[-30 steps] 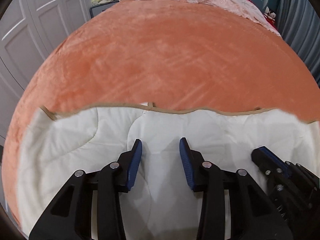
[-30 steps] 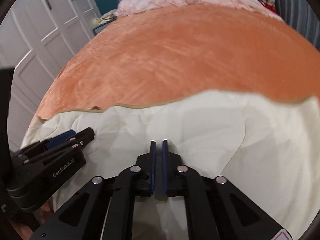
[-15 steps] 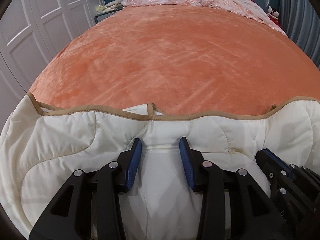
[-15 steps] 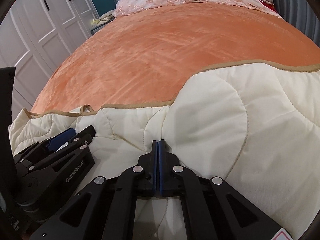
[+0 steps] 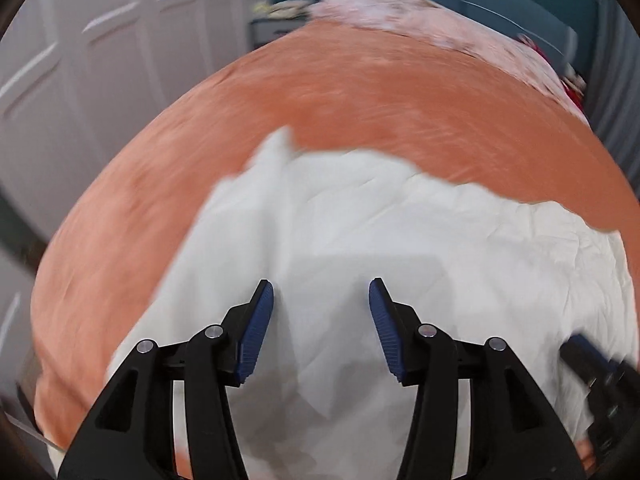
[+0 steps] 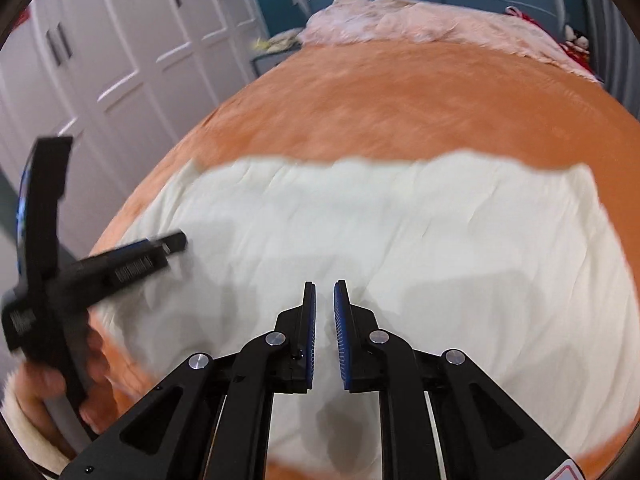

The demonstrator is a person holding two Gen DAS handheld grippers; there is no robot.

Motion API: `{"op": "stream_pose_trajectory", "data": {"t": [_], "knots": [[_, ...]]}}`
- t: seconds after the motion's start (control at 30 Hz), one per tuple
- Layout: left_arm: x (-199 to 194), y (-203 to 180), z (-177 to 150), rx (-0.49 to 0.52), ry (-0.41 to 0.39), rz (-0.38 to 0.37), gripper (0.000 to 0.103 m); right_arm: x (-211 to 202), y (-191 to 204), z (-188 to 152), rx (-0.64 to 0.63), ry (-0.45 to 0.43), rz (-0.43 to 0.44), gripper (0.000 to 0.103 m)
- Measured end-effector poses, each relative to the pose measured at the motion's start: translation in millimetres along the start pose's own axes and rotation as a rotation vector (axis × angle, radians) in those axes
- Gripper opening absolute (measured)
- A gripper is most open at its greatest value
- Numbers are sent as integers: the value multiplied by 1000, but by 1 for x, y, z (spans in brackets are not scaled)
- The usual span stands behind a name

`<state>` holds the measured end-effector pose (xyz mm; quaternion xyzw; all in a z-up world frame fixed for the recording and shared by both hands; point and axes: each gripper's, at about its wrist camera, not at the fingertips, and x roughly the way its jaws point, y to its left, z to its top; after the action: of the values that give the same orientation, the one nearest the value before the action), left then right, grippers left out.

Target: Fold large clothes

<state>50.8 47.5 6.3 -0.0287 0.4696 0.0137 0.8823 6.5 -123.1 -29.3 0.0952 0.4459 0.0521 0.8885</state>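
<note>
A cream quilted garment (image 5: 360,240) lies spread flat on the orange bed cover (image 5: 360,92); it also shows in the right wrist view (image 6: 380,232). My left gripper (image 5: 321,296) is open wide and empty, raised above the garment's near part. My right gripper (image 6: 325,292) is slightly open with a narrow gap, holds nothing, and hovers over the garment's near edge. The left gripper also shows at the left of the right wrist view (image 6: 160,246), blurred by motion.
The orange bed cover (image 6: 400,96) extends far beyond the garment. A pink bedding heap (image 6: 420,24) lies at the bed's far end. White wardrobe doors (image 6: 120,60) stand along the left. A grey curtain (image 5: 616,80) hangs at the right.
The right gripper has let go of the garment and opened slightly. Both grippers have lifted away, the left one opening wider. The garment now lies flat on the bed, plain side up.
</note>
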Motion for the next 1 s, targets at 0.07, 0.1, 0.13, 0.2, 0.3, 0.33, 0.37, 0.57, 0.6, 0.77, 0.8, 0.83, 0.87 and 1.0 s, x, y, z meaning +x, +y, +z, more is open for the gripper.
{"op": "stream_pose_trajectory", "data": {"t": [0.07, 0.1, 0.13, 0.2, 0.3, 0.33, 0.37, 0.57, 0.6, 0.77, 0.8, 0.83, 0.87, 1.0], "knots": [[-6, 21, -9, -53, 12, 4, 49, 5, 12, -16, -18, 34, -11, 12], [-9, 30, -13, -78, 17, 4, 49, 7, 13, -20, -13, 48, -8, 12], [-13, 41, -18, -111, 25, -16, 49, 10, 15, -26, -3, 61, -7, 12], [-20, 52, -24, -155, 33, -57, 49, 12, 17, -33, 17, 71, -20, 12], [-33, 59, -37, -169, 43, -80, 49, 12, 18, -40, 26, 71, -36, 11], [-37, 62, -40, -171, 42, -83, 51, 11, 18, -41, 29, 72, -37, 11], [-39, 62, -45, -170, 47, -78, 56, 12, 18, -42, 29, 76, -44, 10], [-21, 83, -64, -244, 155, -99, 66, 10, 15, -53, 59, 85, -47, 8], [-16, 88, -66, -265, 173, -117, 68, 10, 15, -54, 57, 88, -48, 9], [8, 105, -65, -343, 230, -200, 94, 13, 13, -59, 54, 91, -52, 8], [12, 105, -63, -338, 236, -222, 97, 15, 13, -60, 51, 90, -57, 7], [13, 104, -62, -332, 237, -224, 98, 16, 13, -61, 46, 89, -60, 7], [15, 103, -61, -330, 233, -220, 98, 17, 14, -61, 40, 87, -65, 7], [15, 105, -59, -345, 229, -232, 98, 14, 17, -63, 33, 74, -75, 7]]}}
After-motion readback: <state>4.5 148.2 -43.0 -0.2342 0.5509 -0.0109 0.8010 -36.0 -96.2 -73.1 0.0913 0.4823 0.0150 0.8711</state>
